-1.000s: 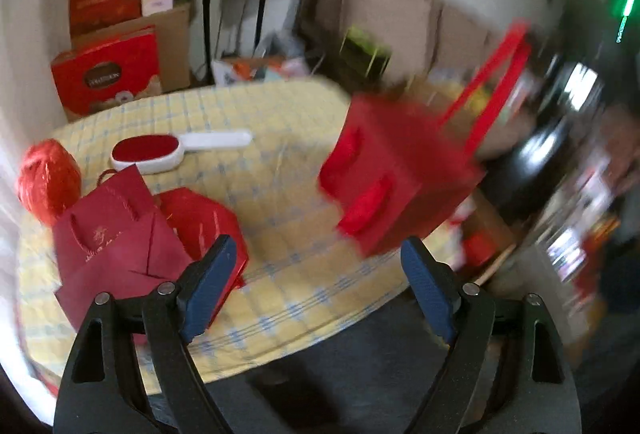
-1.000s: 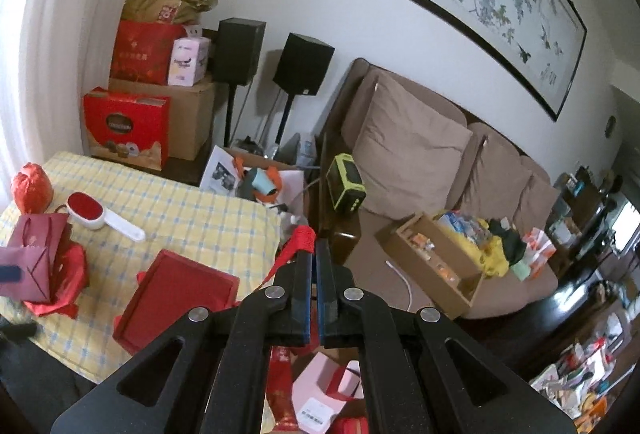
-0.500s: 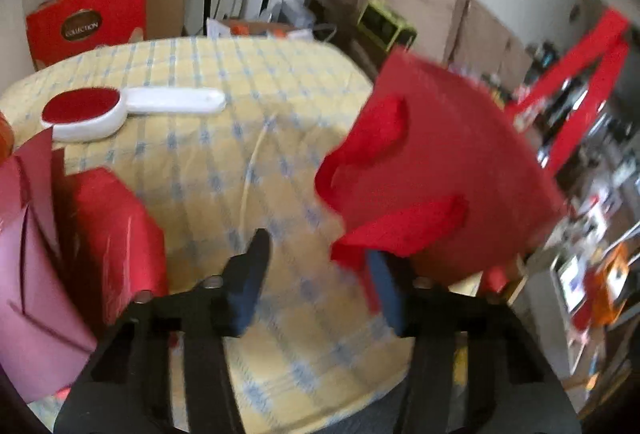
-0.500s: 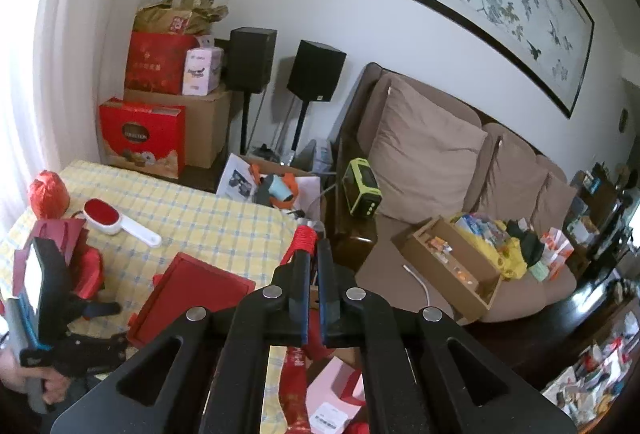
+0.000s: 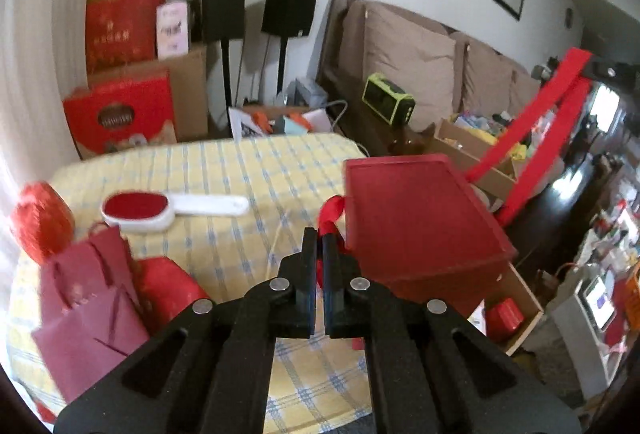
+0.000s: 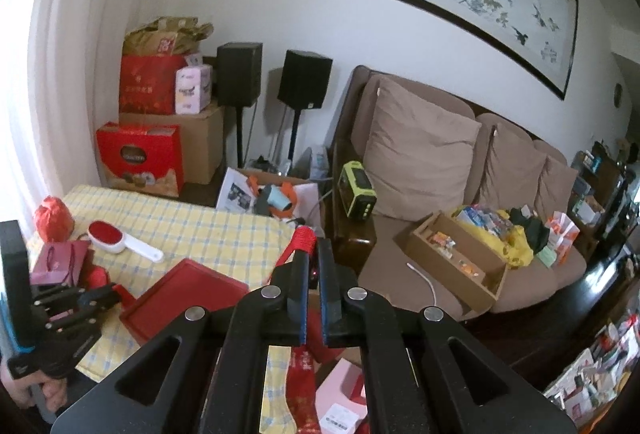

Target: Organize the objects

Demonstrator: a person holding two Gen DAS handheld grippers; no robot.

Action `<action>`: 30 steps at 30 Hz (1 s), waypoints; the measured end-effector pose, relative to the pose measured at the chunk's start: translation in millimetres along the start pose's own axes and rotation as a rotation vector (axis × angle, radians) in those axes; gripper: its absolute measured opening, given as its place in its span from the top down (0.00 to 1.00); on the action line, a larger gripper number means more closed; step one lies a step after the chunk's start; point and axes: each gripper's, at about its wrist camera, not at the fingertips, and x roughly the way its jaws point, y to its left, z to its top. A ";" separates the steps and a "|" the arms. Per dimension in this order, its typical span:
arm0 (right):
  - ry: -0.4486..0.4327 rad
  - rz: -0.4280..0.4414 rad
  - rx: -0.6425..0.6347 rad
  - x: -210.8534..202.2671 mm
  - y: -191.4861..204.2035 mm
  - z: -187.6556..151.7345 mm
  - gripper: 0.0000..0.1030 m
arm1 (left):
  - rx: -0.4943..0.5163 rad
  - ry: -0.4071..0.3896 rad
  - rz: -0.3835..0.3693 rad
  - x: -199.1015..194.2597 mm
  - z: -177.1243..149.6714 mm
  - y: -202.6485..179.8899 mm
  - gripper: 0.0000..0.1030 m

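Held above the yellow checked table [image 5: 224, 170], at three o'clock: flat red rectangular gift box [image 5: 416, 218]. Left tongs [image 5: 319, 242] clamped on its short red ribbon loop [image 5: 331, 212]; right tongs [image 6: 313, 254] clamped on its long red strap [image 5: 532, 138]. Likely risks: ribbon slipping from thin pinch, box tilting, swinging into dark-red paper bags [image 5: 88, 298] at eight o'clock.

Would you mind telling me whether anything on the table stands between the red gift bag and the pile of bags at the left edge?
Nothing visible does. The red gift bag, held by both tongs on its handles, hangs over bare checked tablecloth. The pile of bags lies beyond that cloth, and the lint brush sits further back, off the direct line.
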 end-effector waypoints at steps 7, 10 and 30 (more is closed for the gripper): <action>-0.069 -0.010 0.023 -33.9 -17.2 16.6 0.99 | 0.042 -0.091 -0.011 -37.6 19.2 -15.2 0.98; -0.086 -0.003 0.012 -43.7 -17.2 19.7 0.99 | 0.052 -0.129 -0.020 -53.4 25.2 -22.5 0.98; -0.088 -0.028 -0.006 -62.9 -38.5 15.5 0.99 | 0.080 -0.003 -0.209 -31.7 17.4 -58.5 0.91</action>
